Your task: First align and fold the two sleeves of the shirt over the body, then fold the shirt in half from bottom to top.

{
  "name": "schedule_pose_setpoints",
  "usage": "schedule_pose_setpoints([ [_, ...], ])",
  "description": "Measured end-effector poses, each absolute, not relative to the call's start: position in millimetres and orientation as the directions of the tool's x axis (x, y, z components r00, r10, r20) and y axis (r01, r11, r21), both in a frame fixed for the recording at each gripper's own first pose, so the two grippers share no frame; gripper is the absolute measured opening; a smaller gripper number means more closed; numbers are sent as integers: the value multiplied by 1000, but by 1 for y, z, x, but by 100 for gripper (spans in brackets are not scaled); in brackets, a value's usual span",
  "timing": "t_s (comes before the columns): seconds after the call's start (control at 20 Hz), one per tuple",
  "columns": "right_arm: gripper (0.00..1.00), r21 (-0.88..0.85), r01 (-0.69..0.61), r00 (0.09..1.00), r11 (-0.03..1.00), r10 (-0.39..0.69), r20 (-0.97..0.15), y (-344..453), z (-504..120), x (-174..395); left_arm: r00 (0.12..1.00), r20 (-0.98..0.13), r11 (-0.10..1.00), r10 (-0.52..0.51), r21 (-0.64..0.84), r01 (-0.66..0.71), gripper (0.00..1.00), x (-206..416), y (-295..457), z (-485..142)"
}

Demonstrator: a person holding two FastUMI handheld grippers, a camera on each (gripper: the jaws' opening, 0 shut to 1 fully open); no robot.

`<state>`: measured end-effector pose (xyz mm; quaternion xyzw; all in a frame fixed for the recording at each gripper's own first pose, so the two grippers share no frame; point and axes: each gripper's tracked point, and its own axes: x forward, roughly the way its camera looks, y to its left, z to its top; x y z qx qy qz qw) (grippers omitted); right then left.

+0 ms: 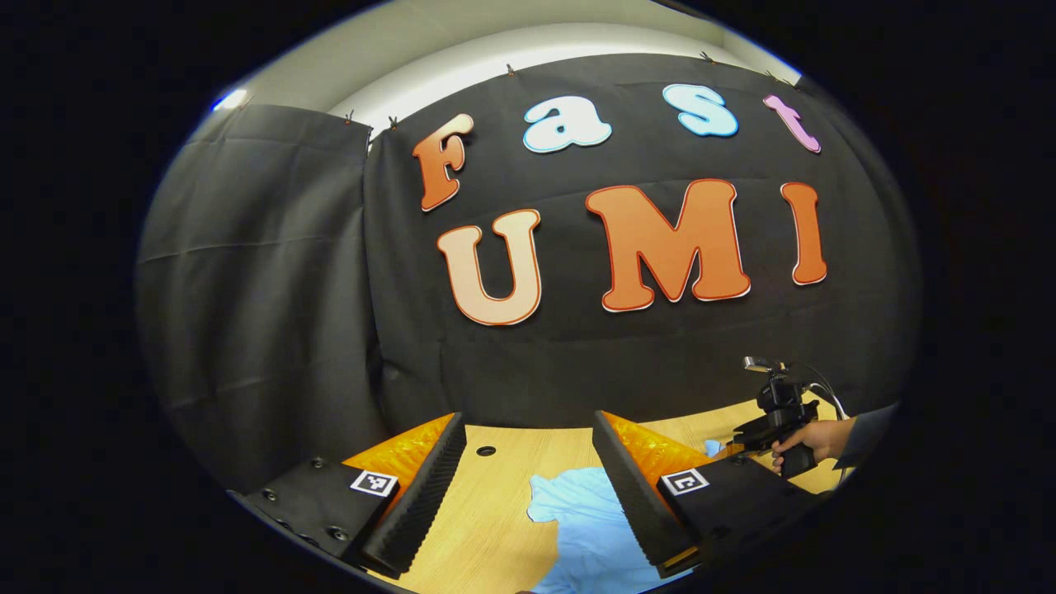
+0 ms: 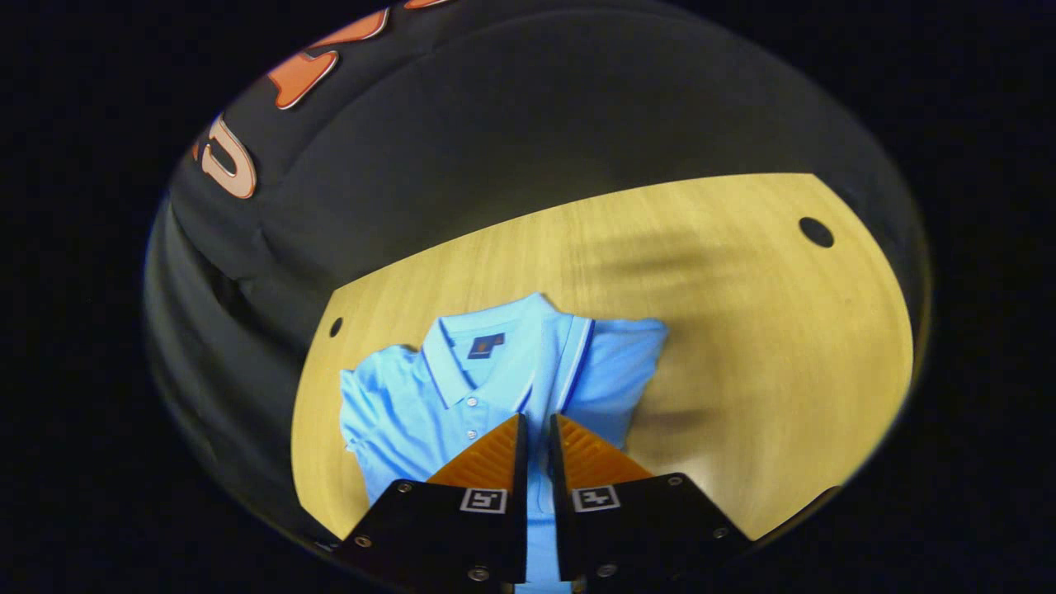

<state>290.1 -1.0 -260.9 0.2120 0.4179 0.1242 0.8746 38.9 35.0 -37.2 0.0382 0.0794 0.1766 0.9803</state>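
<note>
Two claws are working over one light-blue shirt (image 2: 462, 388) lying on the wooden bench (image 2: 742, 330). In the right gripper view, the right claw (image 2: 536, 437) is hanging above the shirt with its fingers nearly together, only a thin slit showing between them. Whether any fabric is being pinched in that slit is not readable, since the fingertips are covering that spot, so its grip cannot be told. The shirt is sitting just ahead of and under this claw, collar pointing away, buttons facing up. The sleeve to the claw's left is lying out flat on the bench. The side to its right is looking already turned in over the body, likely that sleeve's fold, though blur is making the edge uncertain.

In the left gripper view, the left claw (image 1: 528, 470) is spread wide and gripping nothing, aimed mostly at the booth wall. A crumpled bit of shirt (image 1: 577, 511) is showing between and below its fingers, on the bench (image 1: 495, 511), probably the flat sleeve it is being lined up to take. Off to that claw's right, a hand (image 1: 804, 441) is holding the other gripper; its fingers are too small to judge there. The shirt's hem is being cut off in both views.
</note>
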Motion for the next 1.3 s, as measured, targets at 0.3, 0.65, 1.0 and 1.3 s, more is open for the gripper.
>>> schedule_pose_setpoints([
  [0.3, 75, 415, -90, 702, 905, 353, -618, -12, -227, 280, 935, -243, 964, 259, 4, -266, 100, 74, 47, -76],
  [0.65, 97, 359, 7, 781, 933, 219, -585, -48, -198, 238, 904, -424, 990, 54, -96, -104, 100, 118, 61, -147],
  [1.0, 99, 269, 32, 832, 963, 123, -542, -54, -182, 191, 799, -601, 995, -31, -97, -34, 100, 157, 82, -217],
  [1.3, 99, 259, 151, 855, 954, 6, -519, -67, -173, 154, 702, -709, 992, -71, -122, -23, 100, 188, 101, -277],
])
